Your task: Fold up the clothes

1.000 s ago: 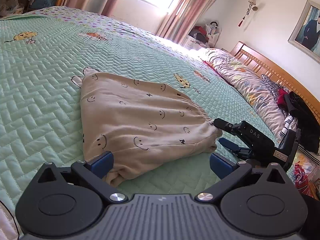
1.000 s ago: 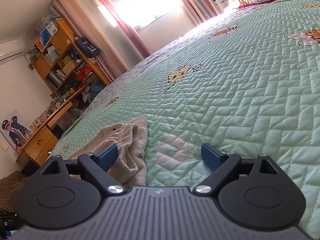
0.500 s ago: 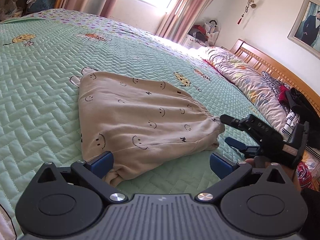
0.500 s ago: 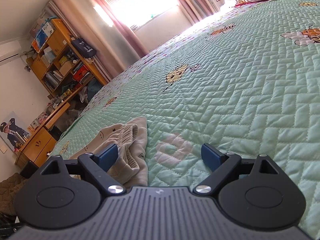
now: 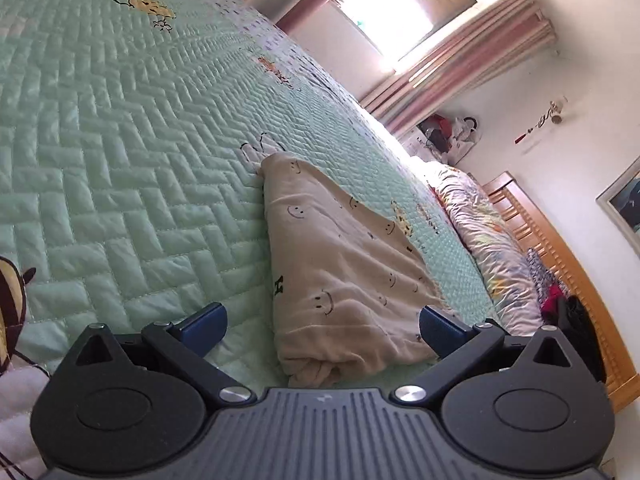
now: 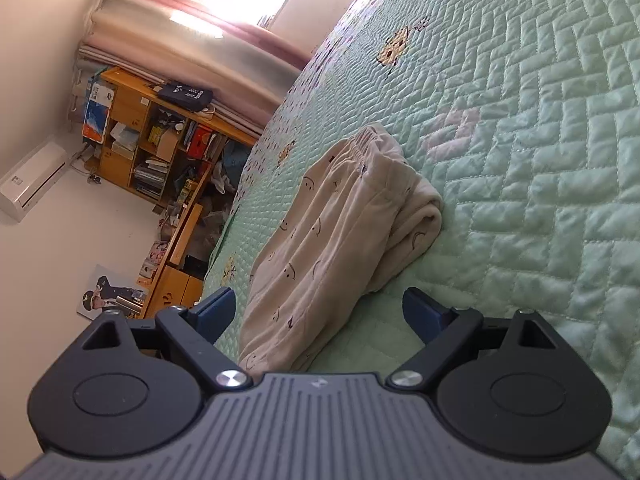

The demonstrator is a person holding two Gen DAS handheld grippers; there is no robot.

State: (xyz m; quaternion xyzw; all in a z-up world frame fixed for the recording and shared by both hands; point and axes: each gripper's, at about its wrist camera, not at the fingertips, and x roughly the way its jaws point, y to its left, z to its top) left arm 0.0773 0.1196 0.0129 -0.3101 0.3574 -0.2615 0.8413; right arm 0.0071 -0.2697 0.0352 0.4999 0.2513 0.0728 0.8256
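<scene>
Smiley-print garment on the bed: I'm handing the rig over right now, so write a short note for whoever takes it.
Left hand-held gripper: open, empty, with the near folded end of the beige smiley-print garment between its fingers, not pinched.
Right hand-held gripper: open, empty, pointed along the same garment from its other side.
The garment lies folded into a narrow strip on the green quilted bedspread, elastic waistband at one end.
Done: lengthwise folds.
Left: probably one more fold across, then set it aside; other clothes lie heaped by the wooden headboard.

Your window (image 5: 404, 12) glares white, blowing out both views. Daylight from it lights the quilt (image 6: 540, 128) brightly; fisheye bends the edges.
</scene>
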